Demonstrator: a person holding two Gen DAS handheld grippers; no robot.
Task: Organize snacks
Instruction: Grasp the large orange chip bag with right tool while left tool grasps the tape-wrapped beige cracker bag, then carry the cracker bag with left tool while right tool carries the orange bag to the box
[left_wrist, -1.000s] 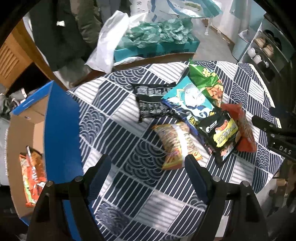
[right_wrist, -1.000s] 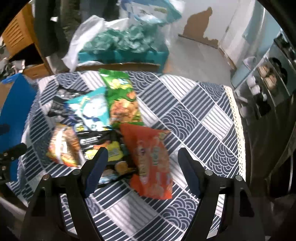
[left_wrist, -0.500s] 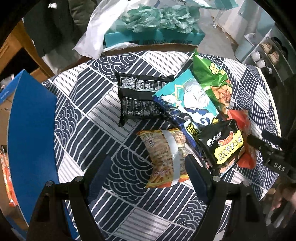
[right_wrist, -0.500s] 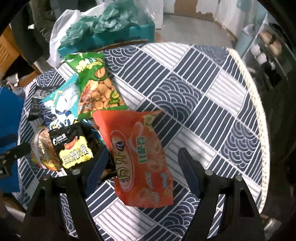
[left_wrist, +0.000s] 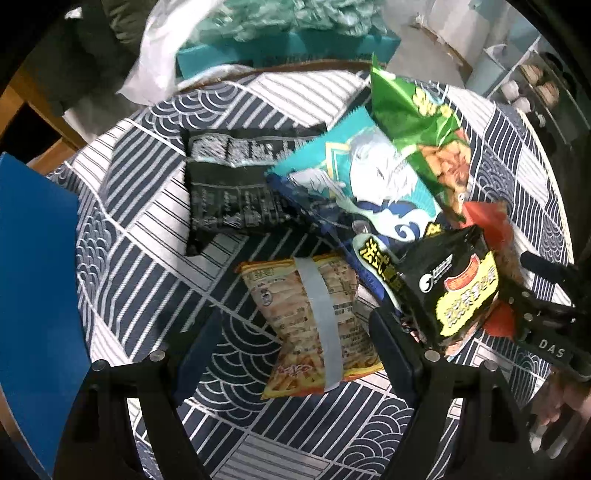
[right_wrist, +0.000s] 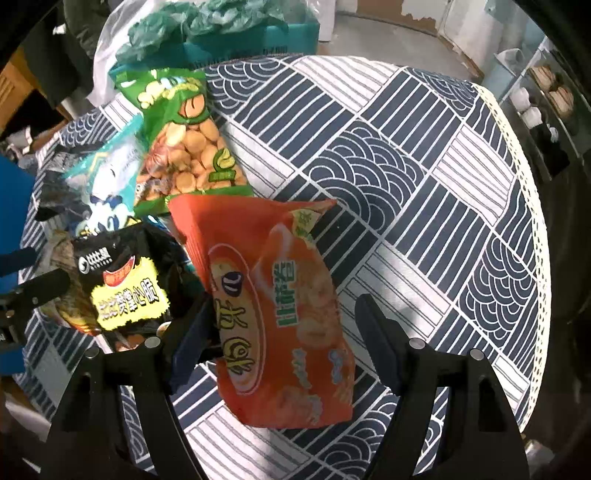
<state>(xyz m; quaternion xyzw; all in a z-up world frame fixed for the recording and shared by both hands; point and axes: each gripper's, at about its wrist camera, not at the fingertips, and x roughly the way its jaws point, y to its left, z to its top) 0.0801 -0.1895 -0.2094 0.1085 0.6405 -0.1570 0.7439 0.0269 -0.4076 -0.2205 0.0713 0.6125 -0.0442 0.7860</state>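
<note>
Several snack bags lie in a heap on the round table with the navy-and-white patterned cloth (left_wrist: 140, 229). My left gripper (left_wrist: 291, 332) is open, its fingers on either side of a yellow-orange fries bag with a grey tape strip (left_wrist: 314, 317). My right gripper (right_wrist: 280, 325) is open around the lower part of a large orange bag (right_wrist: 273, 295). A black-and-yellow bag (left_wrist: 458, 288) (right_wrist: 125, 280), a teal cartoon bag (left_wrist: 362, 181), a green peanut bag (right_wrist: 184, 136) and a black bag (left_wrist: 229, 188) lie between and behind them.
A blue cardboard box wall (left_wrist: 37, 288) stands at the table's left edge. A teal box of green packets (left_wrist: 288, 40) and a white plastic bag (left_wrist: 155, 55) sit beyond the far edge. Bare cloth (right_wrist: 424, 166) spreads to the right. The table rim (right_wrist: 532, 221) is near.
Both grippers have moved forward and down toward the snack heap. The fries bag now sits between my left fingers and the orange bag between my right fingers. The box's inside has left view.
</note>
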